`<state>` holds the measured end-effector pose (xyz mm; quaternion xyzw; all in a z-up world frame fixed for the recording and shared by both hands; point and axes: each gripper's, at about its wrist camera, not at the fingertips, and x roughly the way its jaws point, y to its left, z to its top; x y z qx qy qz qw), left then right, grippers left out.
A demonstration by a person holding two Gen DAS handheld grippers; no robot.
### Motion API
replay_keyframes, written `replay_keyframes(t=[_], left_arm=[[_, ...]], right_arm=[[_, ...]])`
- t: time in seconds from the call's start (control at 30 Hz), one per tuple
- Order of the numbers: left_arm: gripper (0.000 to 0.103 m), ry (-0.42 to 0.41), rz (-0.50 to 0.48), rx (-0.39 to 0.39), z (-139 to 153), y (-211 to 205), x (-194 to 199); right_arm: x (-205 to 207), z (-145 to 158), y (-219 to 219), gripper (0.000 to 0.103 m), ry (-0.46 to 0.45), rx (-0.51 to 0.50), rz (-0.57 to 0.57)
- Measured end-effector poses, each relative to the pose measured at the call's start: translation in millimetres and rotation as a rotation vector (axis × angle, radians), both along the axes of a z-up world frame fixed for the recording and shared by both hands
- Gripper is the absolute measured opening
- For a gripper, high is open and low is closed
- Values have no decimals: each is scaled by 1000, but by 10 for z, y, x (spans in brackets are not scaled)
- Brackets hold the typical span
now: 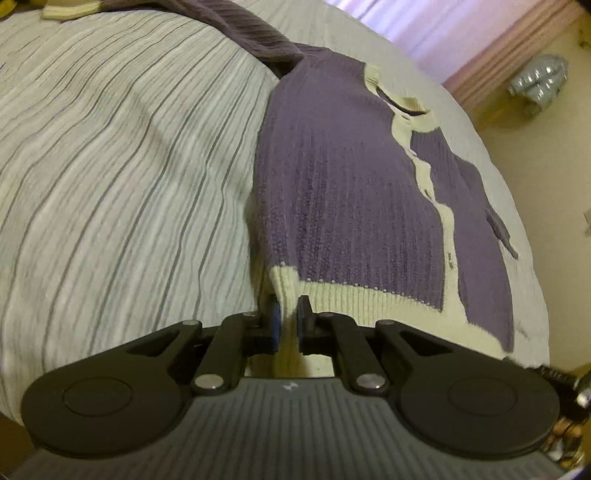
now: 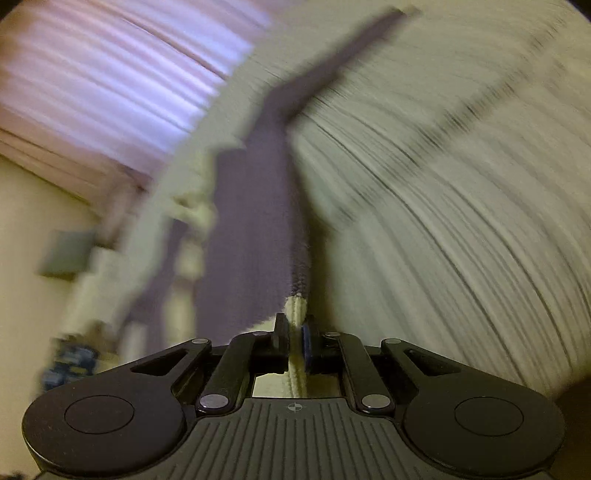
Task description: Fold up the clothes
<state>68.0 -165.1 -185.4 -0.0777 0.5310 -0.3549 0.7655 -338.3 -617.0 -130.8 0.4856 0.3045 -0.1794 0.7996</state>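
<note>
A purple knitted cardigan (image 1: 343, 177) with cream hem, button band and collar lies on the striped bedspread (image 1: 122, 166). One sleeve runs off toward the far left. In the left wrist view my left gripper (image 1: 289, 310) is shut on the cream hem corner at the cardigan's near left. The right wrist view is heavily blurred. There my right gripper (image 2: 295, 334) is shut on a cream hem edge of the cardigan (image 2: 255, 229), which stretches away from its fingers and looks lifted and folded lengthwise.
The bed's edge curves along the right of the left wrist view, with a pale floor (image 1: 546, 155) beyond it. A silvery bundle (image 1: 539, 83) sits on that floor by pink curtains (image 1: 443, 33). The curtains (image 2: 110, 74) fill the upper left of the right wrist view.
</note>
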Motion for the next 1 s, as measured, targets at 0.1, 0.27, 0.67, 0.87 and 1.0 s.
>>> replay_keyframes(t=[0.1, 0.27, 0.67, 0.87, 1.0], left_arm=[[11, -74, 0, 30, 254, 58, -19], [14, -204, 49, -11, 725, 196, 116], [14, -220, -22, -48, 636, -788, 649], [17, -270, -20, -4, 587, -1095, 929], [18, -284, 11, 38, 537, -1116, 1066]], right_arm=[[-92, -12, 46, 18, -15, 5, 14], [-361, 380, -344, 52, -126, -68, -58], [546, 199, -2600, 52, -307, -91, -390], [1029, -206, -3377, 51, -159, -37, -544], [1169, -403, -3537, 7, -149, -31, -542]])
